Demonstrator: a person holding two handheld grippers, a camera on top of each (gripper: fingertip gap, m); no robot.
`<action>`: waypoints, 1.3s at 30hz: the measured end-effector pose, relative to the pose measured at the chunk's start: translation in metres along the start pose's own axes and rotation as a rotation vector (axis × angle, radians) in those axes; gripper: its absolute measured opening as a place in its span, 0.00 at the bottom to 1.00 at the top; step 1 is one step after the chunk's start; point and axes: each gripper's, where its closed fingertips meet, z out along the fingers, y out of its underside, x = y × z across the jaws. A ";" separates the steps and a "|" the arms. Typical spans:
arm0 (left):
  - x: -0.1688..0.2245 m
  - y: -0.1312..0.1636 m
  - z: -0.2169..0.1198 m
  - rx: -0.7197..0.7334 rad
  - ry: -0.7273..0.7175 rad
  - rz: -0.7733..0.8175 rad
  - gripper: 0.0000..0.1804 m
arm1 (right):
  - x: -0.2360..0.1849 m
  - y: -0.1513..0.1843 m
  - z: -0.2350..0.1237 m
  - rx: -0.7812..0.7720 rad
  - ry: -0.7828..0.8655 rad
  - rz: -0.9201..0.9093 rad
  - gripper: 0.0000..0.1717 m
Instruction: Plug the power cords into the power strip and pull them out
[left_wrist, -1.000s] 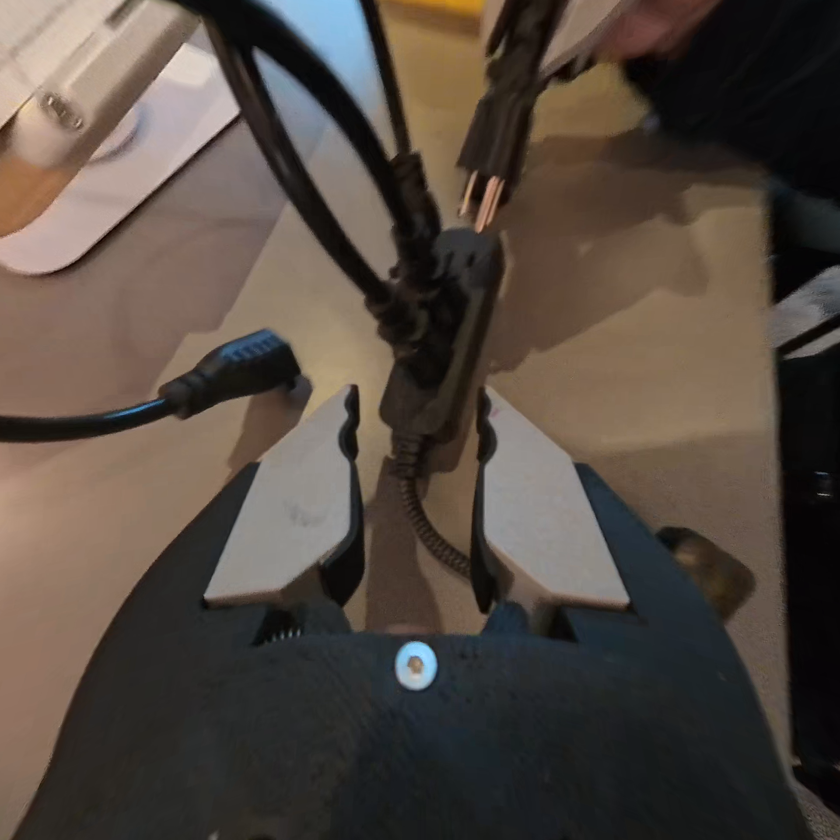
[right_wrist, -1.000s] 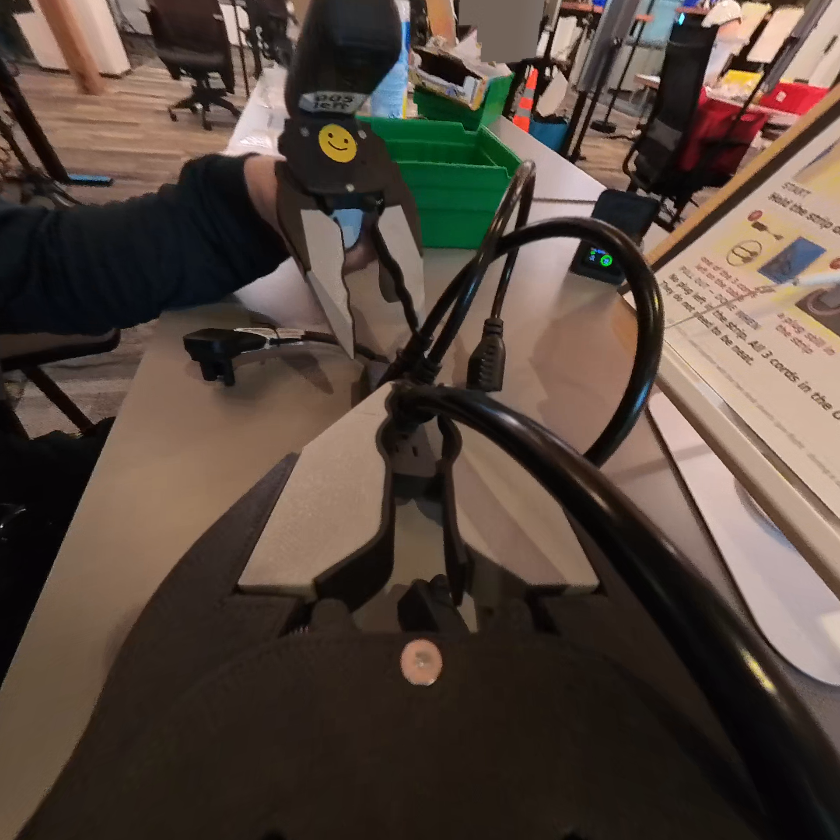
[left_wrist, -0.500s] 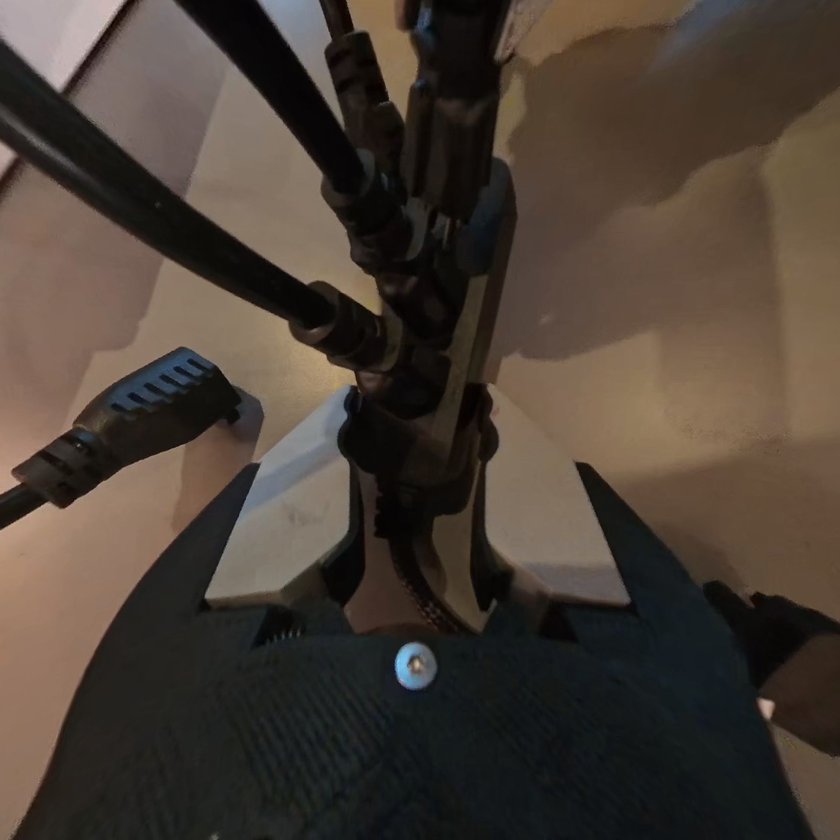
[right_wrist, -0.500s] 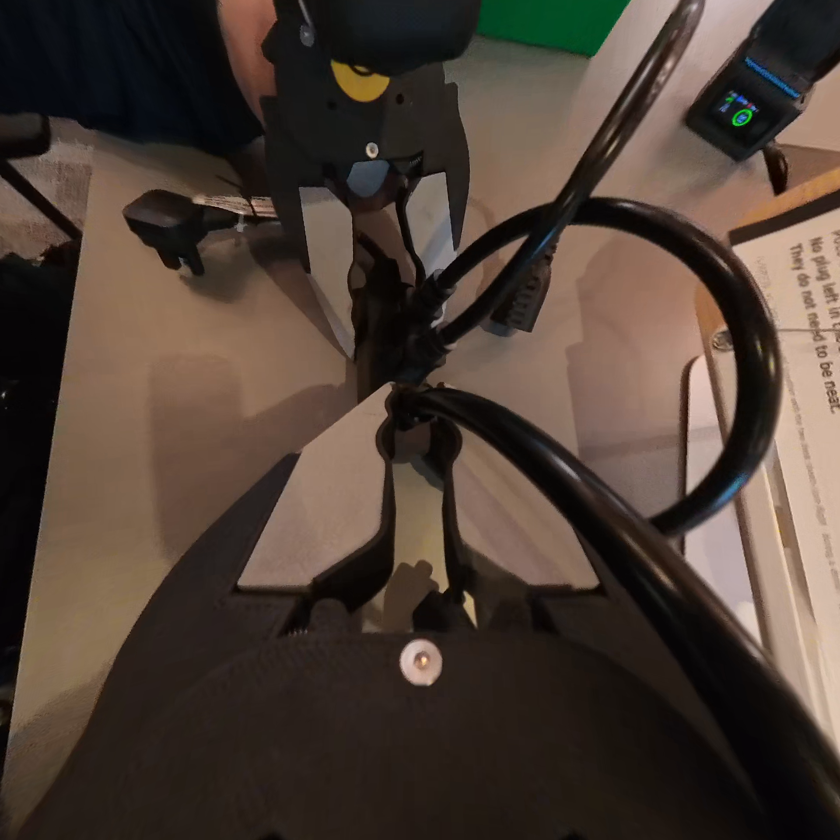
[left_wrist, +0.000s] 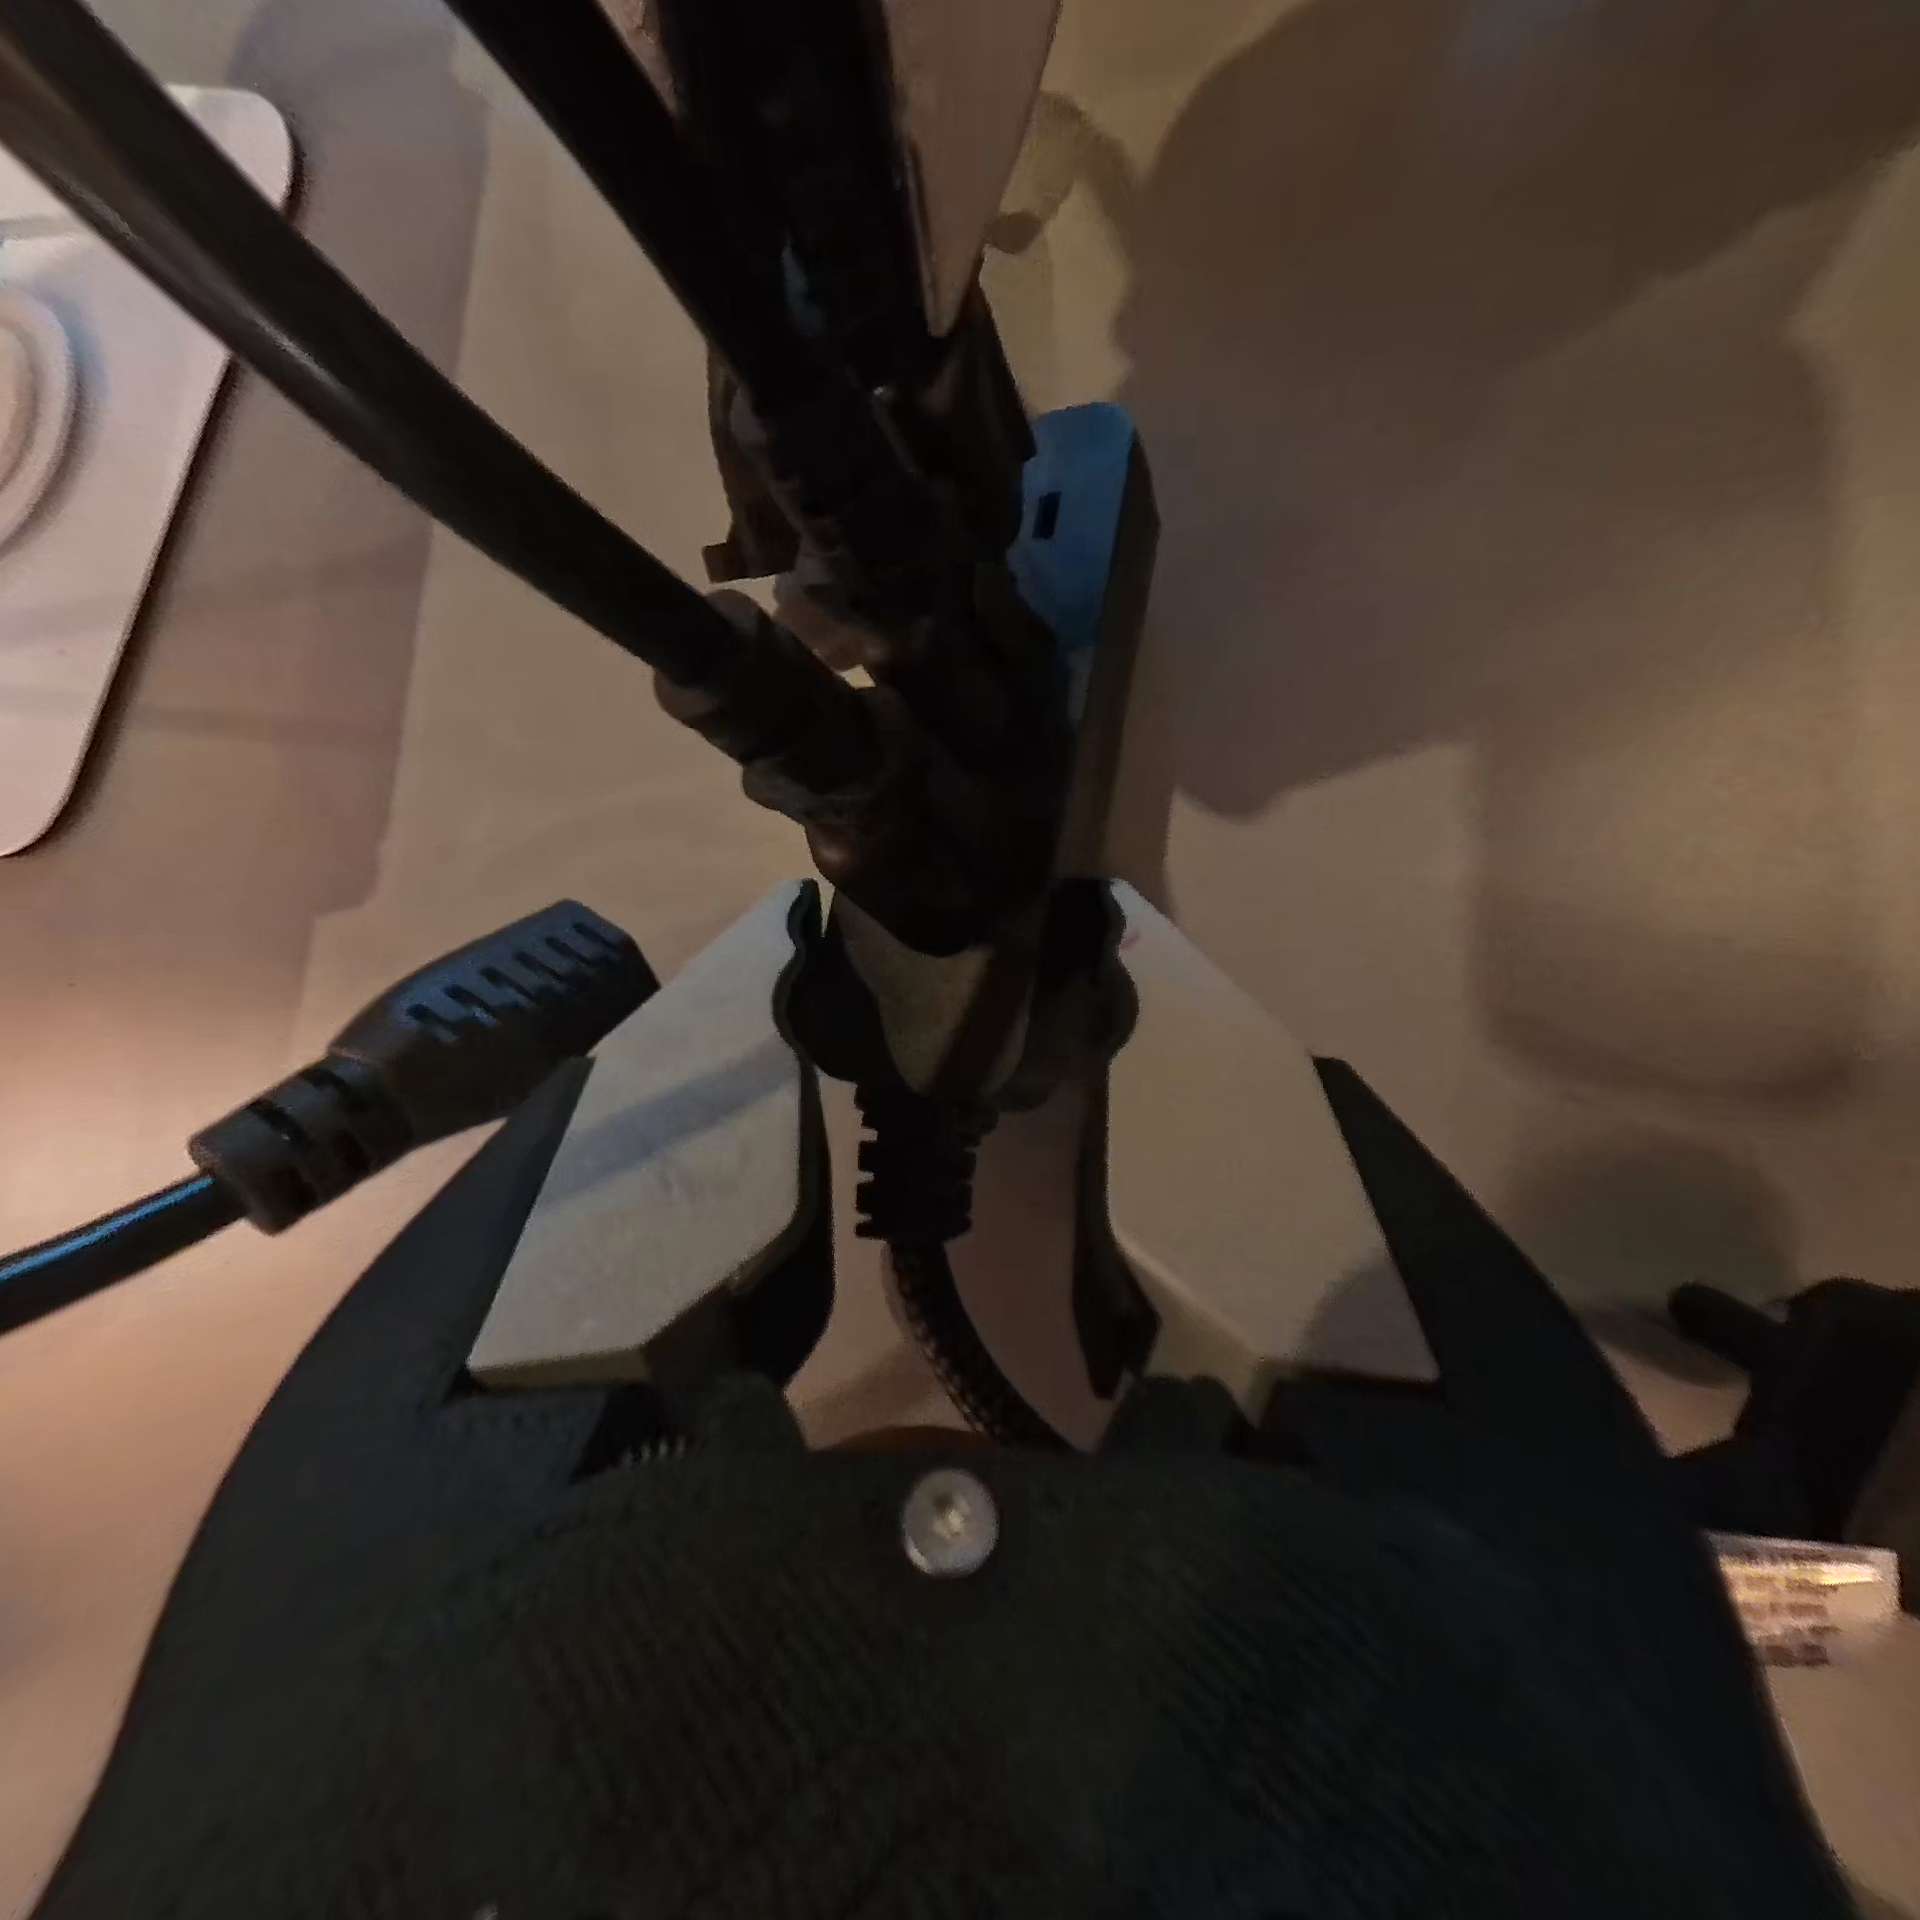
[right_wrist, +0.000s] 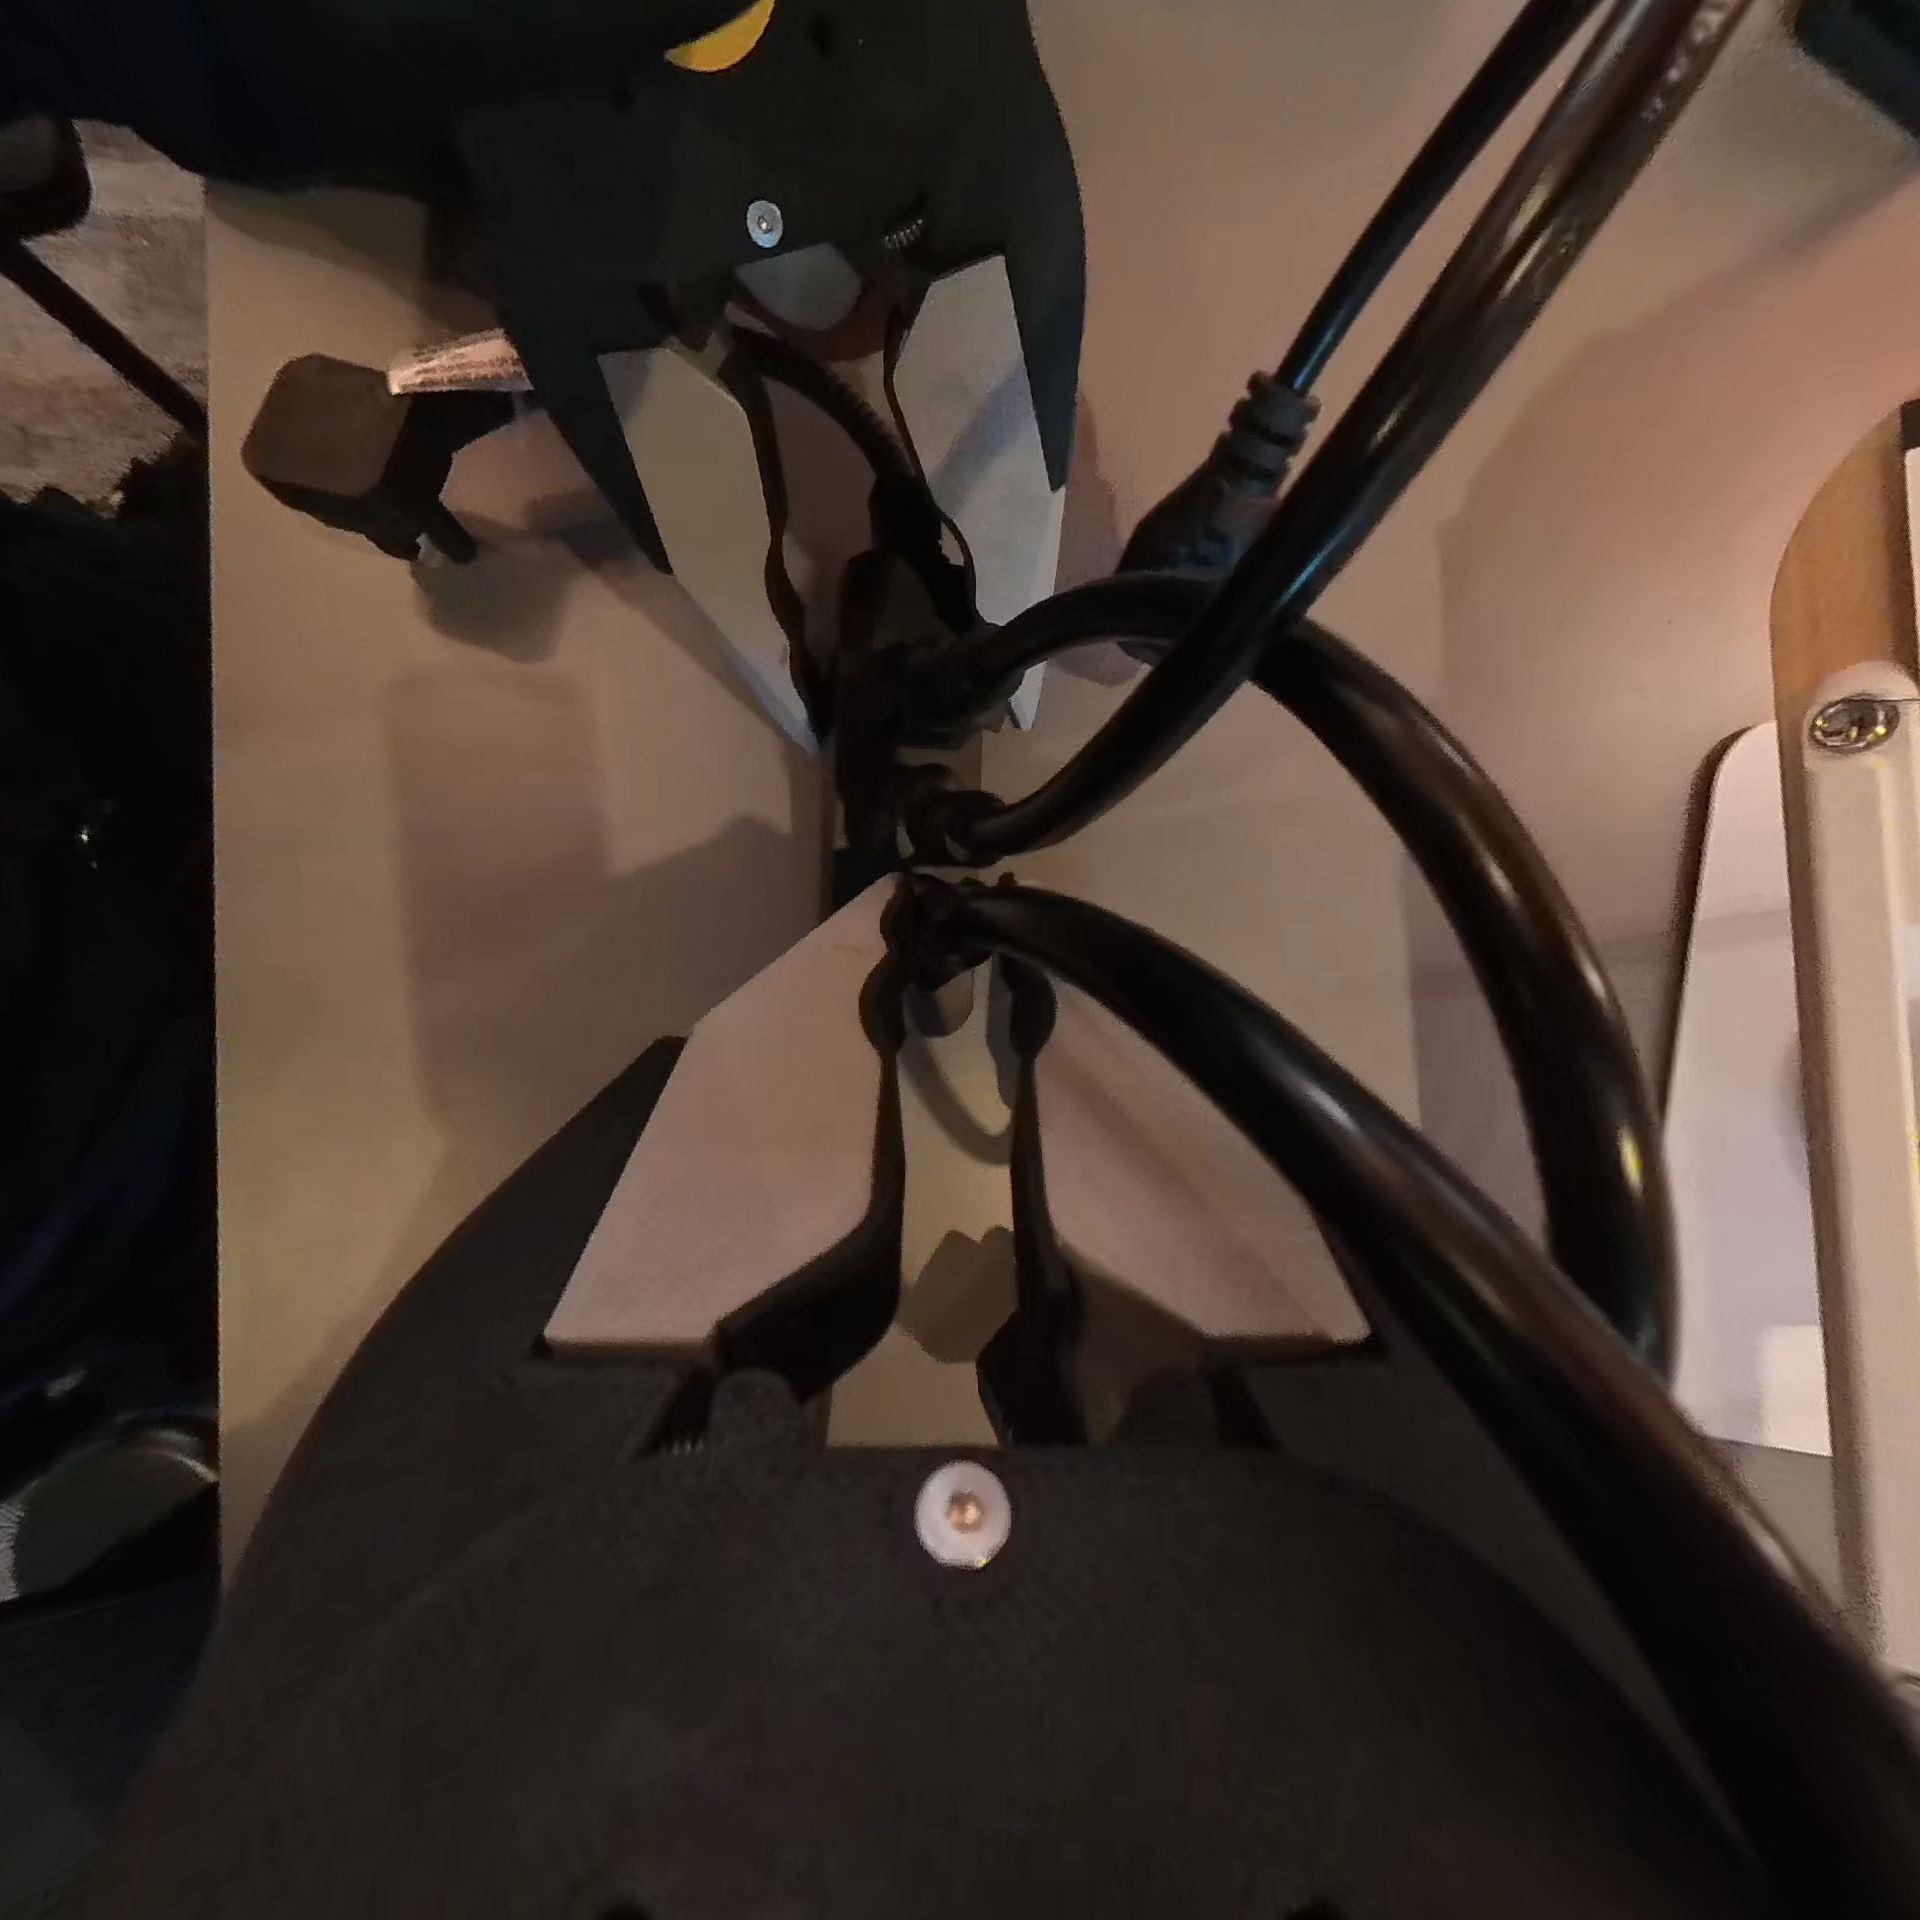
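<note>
While the left gripper (left_wrist: 956, 977) clamps the power strip (left_wrist: 1091, 665) steady at 12 o'clock, the right gripper (right_wrist: 951, 935) pinches a black plug (right_wrist: 925, 914), apparently seating it on the table (right_wrist: 520, 935).

A beige tabletop (right_wrist: 520, 935) is seen under warm, dim light, crossed by soft shadows. At its edge a white stand base (left_wrist: 62, 520) with a wooden upright (right_wrist: 1829, 582) is set. Grey carpet (right_wrist: 94, 343) is glimpsed beyond the table.

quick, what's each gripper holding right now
Left gripper: closed on the power strip.
Right gripper: closed on a black plug at the strip.
</note>
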 end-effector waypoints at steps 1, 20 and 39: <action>0.001 0.000 0.000 0.003 0.012 -0.013 0.27 | 0.000 -0.001 0.001 0.002 -0.003 0.013 0.06; 0.015 0.000 0.000 0.062 0.152 -0.107 0.24 | -0.015 0.014 -0.011 0.325 0.080 0.250 0.07; 0.019 -0.007 0.004 0.080 0.060 -0.160 0.24 | -0.016 0.010 -0.007 0.064 0.233 0.346 0.06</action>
